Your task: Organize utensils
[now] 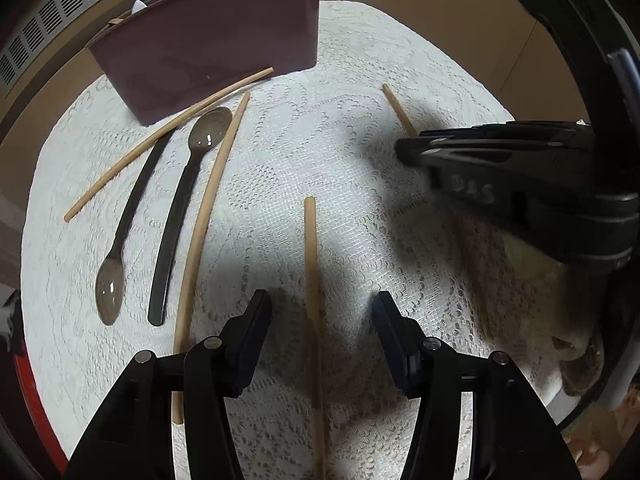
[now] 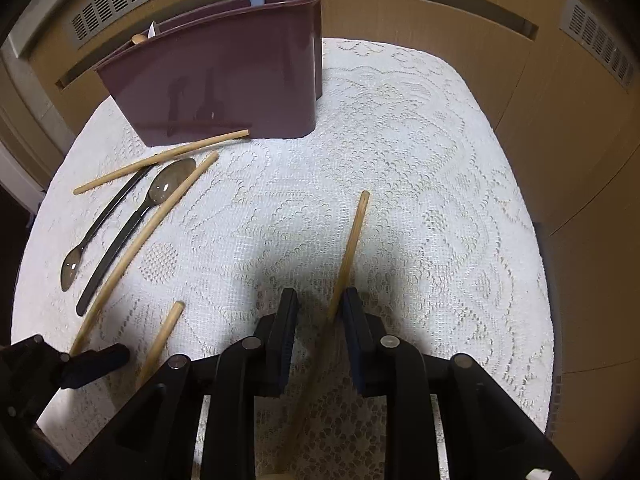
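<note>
A utensil holder (image 2: 224, 80) stands at the upper left of the right wrist view, on the lace cloth (image 2: 420, 160) that covers the table. Utensil ends stick up out of the holder's top. Just below the holder a chopstick (image 2: 160, 160) lies slanted, crossing over the handle of a spoon (image 2: 104, 220). To the right of that spoon lies a second spoon (image 2: 132, 224), and right of it a long chopstick (image 2: 144, 240). Another chopstick (image 2: 160, 344) lies at lower left; one more (image 2: 352, 240) lies at centre.
</note>
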Motion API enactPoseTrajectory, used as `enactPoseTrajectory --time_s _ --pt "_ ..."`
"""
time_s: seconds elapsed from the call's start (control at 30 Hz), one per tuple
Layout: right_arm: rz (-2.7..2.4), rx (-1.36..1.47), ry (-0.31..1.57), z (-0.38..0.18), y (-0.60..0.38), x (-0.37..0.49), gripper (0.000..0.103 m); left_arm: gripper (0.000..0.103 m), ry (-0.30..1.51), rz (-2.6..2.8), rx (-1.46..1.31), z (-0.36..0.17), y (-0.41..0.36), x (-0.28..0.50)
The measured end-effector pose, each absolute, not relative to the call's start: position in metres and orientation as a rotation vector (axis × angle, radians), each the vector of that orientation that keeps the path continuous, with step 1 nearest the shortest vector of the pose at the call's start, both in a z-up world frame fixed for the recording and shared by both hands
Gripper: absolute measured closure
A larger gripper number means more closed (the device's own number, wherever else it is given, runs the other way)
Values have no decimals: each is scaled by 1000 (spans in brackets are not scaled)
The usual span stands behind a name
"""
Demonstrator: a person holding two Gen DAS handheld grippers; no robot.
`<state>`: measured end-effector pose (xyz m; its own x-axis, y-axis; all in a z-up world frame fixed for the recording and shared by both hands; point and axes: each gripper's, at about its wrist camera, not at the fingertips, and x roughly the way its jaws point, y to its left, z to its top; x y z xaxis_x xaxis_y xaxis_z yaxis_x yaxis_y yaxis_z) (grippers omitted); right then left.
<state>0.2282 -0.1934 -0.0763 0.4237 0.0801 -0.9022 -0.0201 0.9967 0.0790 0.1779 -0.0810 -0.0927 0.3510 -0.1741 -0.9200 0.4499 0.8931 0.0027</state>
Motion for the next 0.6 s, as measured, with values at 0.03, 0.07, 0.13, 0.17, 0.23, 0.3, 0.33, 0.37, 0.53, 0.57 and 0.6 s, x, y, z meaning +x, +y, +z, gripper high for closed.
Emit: enactPoseTrajectory --time_s 0.03,0.07,0.13,0.17,0.23,0.3,0.33,0.37,0.53,0.57,0.6 --pt "72 82 1135 -75 -198 227 94 49 1157 -415 271 -92 -80 179" --pt "84 108 1136 -74 -203 226 95 49 1163 -415 271 -93 -82 181" --pt "96 132 1127 -73 -211 218 97 49 1174 -409 277 -93 -83 183" --pt "99 136 1119 -72 -212 214 97 49 1177 -403 279 -93 -85 183" --pt "114 150 1109 -70 -216 207 97 49 1180 -396 286 -94 -90 188" --pt "129 169 1095 -65 -220 199 97 49 1183 -394 282 -96 -95 196" --pt "135 179 1089 -63 -221 196 97 52 1183 -390 275 -96 -96 198" --pt "140 188 1083 -60 -222 193 97 54 1179 -384 272 -96 -97 200" --pt "156 214 1053 -44 -225 183 97 91 1138 -396 275 -95 -104 187" --pt "159 216 1048 -41 -225 180 97 93 1128 -397 284 -95 -105 181" --pt "160 216 1043 -38 -225 180 97 94 1114 -397 292 -96 -107 175"
